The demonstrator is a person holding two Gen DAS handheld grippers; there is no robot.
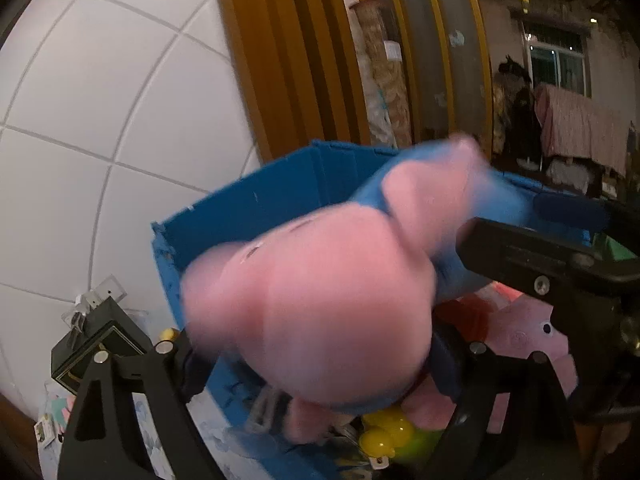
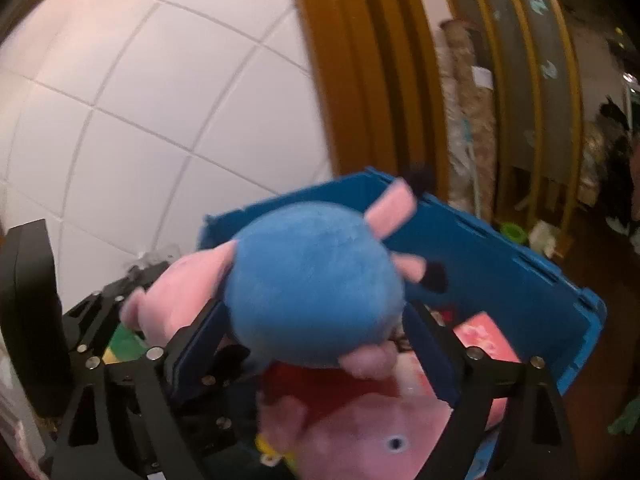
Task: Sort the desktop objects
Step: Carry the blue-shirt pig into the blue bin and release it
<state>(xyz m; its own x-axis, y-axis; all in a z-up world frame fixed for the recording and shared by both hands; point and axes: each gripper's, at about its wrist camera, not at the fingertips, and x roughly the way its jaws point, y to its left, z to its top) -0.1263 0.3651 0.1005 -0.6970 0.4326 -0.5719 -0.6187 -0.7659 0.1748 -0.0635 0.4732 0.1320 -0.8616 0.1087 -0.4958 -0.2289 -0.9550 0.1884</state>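
A pink pig plush in a blue outfit (image 1: 320, 300) hangs over an open blue bin (image 1: 260, 200), blurred in the left wrist view. Its pink head lies between the fingers of my left gripper (image 1: 316, 360), whose jaws stand apart and do not visibly squeeze it. In the right wrist view its round blue body (image 2: 312, 280) sits between the blue pads of my right gripper (image 2: 316, 312), jaws wide and the body undented. The blue bin (image 2: 500, 264) lies right below. The right gripper's black body (image 1: 540, 256) shows at the right of the left wrist view.
Inside the bin lie a second pink pig plush (image 2: 380, 432), a yellow duck (image 1: 384, 436) and a pink-red box (image 2: 484, 336). A black box (image 1: 92, 344) stands left of the bin. Behind are a white tiled wall (image 1: 100, 120) and a wooden door frame (image 1: 280, 60).
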